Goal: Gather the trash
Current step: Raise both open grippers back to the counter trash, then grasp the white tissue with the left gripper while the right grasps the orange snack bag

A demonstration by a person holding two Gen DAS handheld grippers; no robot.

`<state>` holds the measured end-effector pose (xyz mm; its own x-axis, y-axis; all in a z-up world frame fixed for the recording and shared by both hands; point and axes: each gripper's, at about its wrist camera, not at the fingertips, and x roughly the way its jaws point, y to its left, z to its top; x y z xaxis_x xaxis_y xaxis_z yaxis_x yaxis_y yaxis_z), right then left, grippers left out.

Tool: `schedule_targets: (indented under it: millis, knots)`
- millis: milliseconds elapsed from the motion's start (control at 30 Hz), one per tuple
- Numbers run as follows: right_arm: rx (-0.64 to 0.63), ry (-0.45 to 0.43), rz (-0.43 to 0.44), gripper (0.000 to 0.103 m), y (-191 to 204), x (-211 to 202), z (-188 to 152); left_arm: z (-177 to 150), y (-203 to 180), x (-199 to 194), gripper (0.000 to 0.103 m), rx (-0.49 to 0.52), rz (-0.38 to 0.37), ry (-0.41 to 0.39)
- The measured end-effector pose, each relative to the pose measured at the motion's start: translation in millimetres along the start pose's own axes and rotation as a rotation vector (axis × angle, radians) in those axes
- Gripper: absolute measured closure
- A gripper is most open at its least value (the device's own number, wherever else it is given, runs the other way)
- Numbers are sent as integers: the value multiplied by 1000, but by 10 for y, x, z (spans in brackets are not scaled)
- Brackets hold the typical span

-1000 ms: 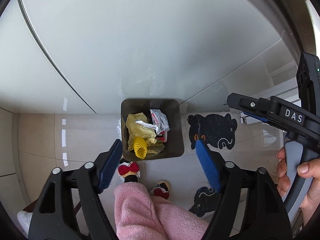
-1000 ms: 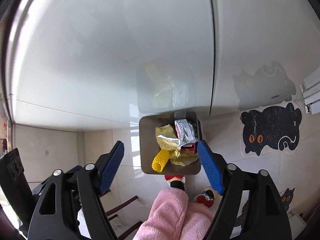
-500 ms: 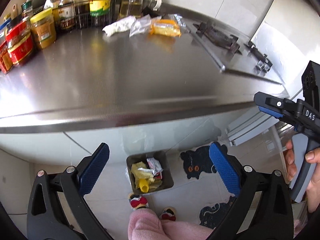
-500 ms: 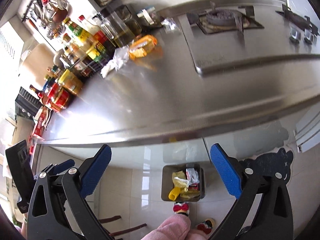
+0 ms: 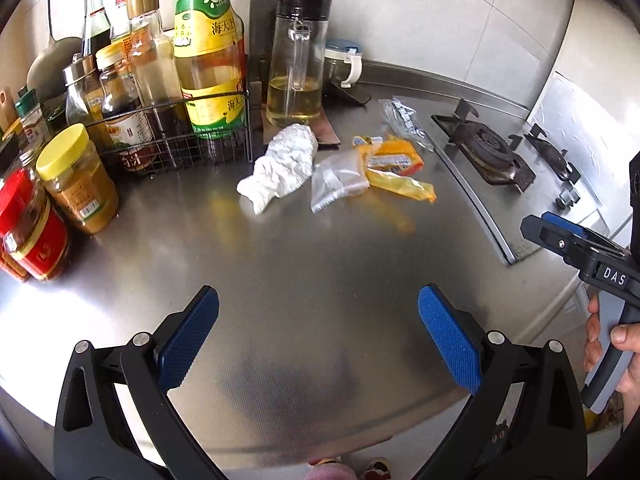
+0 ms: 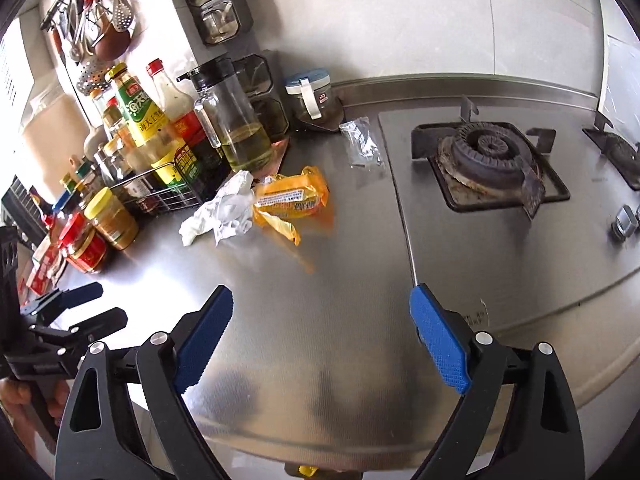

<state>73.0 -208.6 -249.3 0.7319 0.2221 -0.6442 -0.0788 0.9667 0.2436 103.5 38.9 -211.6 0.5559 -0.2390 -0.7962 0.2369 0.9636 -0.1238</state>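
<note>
Trash lay near the worktop (image 5: 320,280) back: crumpled tissue (image 5: 280,168), clear packet (image 5: 338,178), orange wrapper (image 5: 394,168). We held each hand-held gripper, left (image 5: 318,340) and right (image 6: 320,340), spread wide, empty.

Your right hand (image 5: 612,344) is cut off by the left wrist view's right edge, only fingers showing. Your left hand (image 6: 16,400) is mostly out past the right wrist view's left edge. The clear packet (image 5: 338,180) is half hidden behind the crumpled tissue (image 6: 218,212) in the right wrist view. Print on the orange wrapper (image 6: 292,200) is too small to read. Jars behind the wire rack (image 5: 176,148) overlap; back labels are blocked. Yellow scrap (image 6: 306,470) at the bottom edge, cut off, can't identify.
</note>
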Motion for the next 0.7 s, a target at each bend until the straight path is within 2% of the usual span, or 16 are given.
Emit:
schedule_targets:
  millis: [33,67,100,167,300,600,667,700]
  knots:
    - [-12,5,-1,25,29,77,53,88,55,65,9,-6,-2,-3]
    - [-24,11,-3,27,59,153,98,171,117,135,14,-18,-11,-4]
    - [-33,18,-5,30,84,227,137,251,180,213,24,-32,-24,0]
    - [-37,35,10,31,136,386,204,378,282,363,30,-52,-23,7]
    - [-74,58,9,42,249,660,285,557,438,631,34,-61,-16,17]
    - [-66,117,12,44,296,1092,326,724,695,1103,34,-79,-30,60]
    - [-66,126,16,50,315,1142,322,737,712,1180,37,-76,-44,69]
    - [-66,126,18,59,325,1151,314,740,715,1216,45,-75,-60,74]
